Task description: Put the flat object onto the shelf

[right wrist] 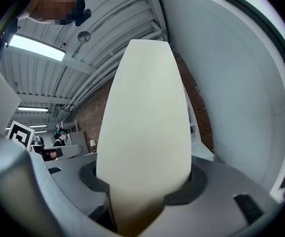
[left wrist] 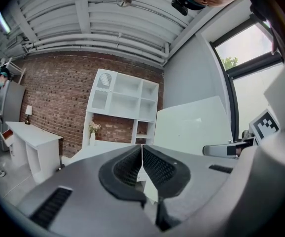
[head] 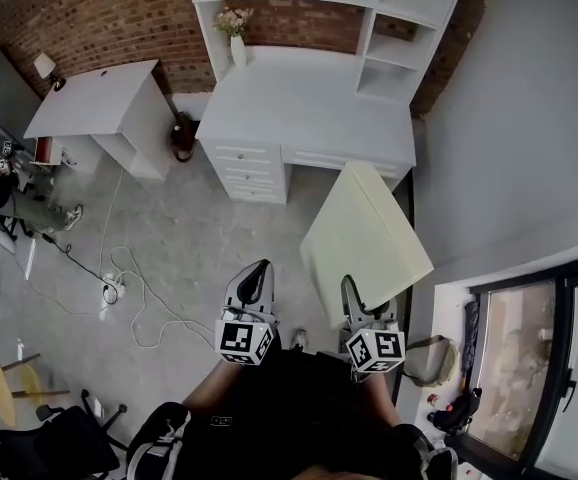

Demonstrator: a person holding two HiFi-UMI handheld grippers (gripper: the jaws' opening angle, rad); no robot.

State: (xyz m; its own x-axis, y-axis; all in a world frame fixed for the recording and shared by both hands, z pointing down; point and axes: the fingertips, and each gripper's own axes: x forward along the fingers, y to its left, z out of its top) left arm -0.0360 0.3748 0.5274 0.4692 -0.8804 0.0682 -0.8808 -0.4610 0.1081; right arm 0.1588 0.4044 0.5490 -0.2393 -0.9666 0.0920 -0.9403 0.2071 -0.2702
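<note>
Cream-coloured and stiff-looking, the flat object is clamped by its near edge in the jaws of your right gripper. It is carried in the air short of the desk and well apart from it. Your left gripper, also short of the desk, has its jaws together on nothing. Along the desk's far side stands the white shelf, with 1 vase of flowers at the desk's rear left. With only 1 grip on a wide panel it will likely want to swing. Walk up to the desk first, hold the panel level, and lead its far edge into an open bay before you unclamp.
</note>
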